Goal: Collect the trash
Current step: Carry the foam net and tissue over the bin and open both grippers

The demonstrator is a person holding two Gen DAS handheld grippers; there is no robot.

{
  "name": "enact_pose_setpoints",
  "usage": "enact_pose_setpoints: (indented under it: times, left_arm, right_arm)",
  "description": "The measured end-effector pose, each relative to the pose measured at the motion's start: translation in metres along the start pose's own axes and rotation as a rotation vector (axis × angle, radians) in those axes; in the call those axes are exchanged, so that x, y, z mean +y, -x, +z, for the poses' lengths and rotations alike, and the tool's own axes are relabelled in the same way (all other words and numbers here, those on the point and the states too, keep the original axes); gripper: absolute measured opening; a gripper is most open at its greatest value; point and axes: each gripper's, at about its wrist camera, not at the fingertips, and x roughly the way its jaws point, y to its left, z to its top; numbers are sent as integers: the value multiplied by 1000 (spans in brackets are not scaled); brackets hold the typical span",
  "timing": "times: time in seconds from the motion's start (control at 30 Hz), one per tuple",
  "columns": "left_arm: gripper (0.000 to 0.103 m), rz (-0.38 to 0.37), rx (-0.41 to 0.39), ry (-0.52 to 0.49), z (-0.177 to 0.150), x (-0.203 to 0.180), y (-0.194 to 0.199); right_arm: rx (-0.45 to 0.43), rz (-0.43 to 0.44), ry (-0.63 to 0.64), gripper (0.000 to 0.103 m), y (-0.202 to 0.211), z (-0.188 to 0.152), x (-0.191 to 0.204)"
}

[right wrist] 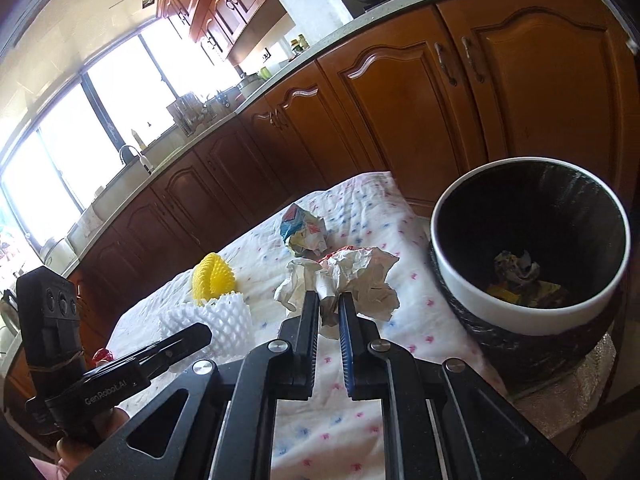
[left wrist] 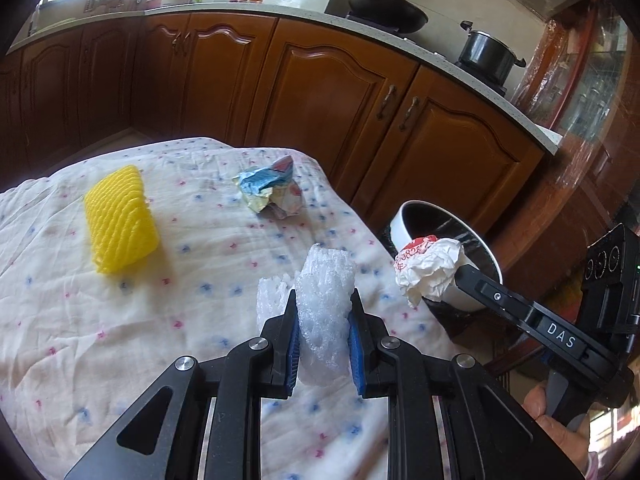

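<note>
Now both tools clamped: left tool (left wrist: 323, 334) on white foam net (left wrist: 326, 300), right tool (right wrist: 329, 314) on crumpled paper (right wrist: 352, 276), headed for bin (right wrist: 520, 312)

Home kitchen: wooden cabinets (left wrist: 328, 92), wok (left wrist: 384, 8).

My wrist cameras are looking down along each tool, close over the desk (left wrist: 120, 340), both sharing the bin (right wrist: 532, 312).

We read "DAS" in white on the black finger of the right tool (left wrist: 434, 288), as seen from the left wrist. "GenRobot.AI" stands on the left tool (right wrist: 200, 334) body. Red print on the crumpled paper (left wrist: 430, 266) between the right tool's fingers: illegible.
</note>
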Motion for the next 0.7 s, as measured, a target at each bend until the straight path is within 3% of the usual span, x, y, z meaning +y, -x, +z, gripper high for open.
enact_pose_setpoints:
  times: [0.7]
  left_arm:
    - [19, -88, 31, -155, 30, -84, -59]
  right_arm:
    - [-113, -136, -95, 10, 59, 19, -75]
